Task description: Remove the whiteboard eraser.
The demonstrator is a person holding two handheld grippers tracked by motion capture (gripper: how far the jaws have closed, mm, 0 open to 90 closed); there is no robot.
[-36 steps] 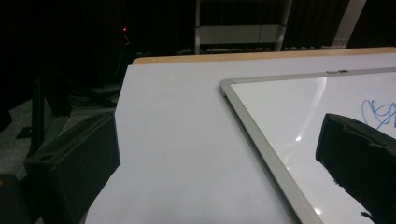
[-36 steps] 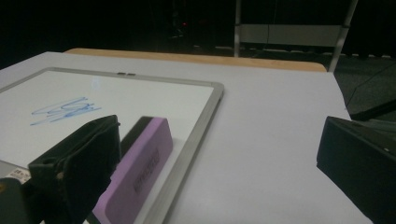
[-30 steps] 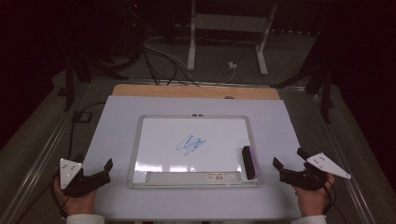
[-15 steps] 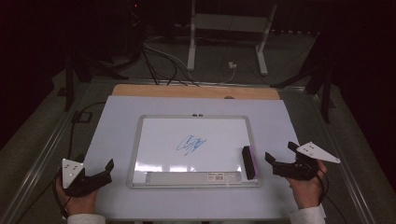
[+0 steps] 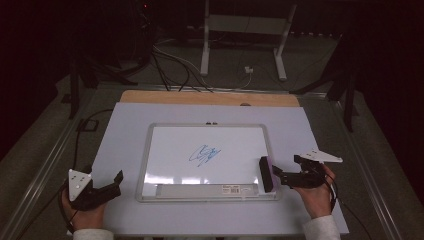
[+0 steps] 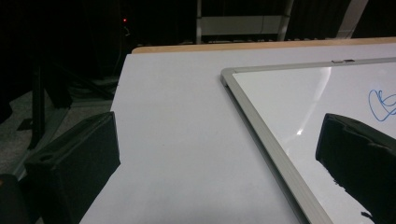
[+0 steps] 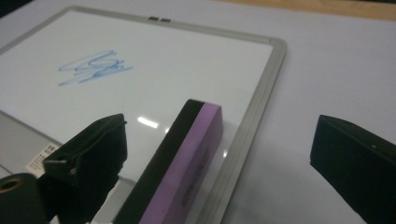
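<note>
Eraser [image 7: 182,163] between right gripper [image 7: 219,154] parted jaws, untouched, on whiteboard [image 7: 261,88]

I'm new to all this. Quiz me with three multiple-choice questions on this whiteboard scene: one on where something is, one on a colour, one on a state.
1. Where does the eraser lie?
A. at the whiteboard's right edge
B. on the floor
C. at the board's far left corner

2. What colour is the scribble on the whiteboard?
A. red
B. blue
C. green

3. How stand the right gripper's jaws?
A. clamped shut on a marker
B. open, with the eraser between them
C. shut on nothing

Answers: 1 A, the high view shows it along the right frame. 2 B, the lines are blue in every view. 3 B, the right gripper view shows gaps on both sides of the eraser, though the jaws have just been closing.
</note>
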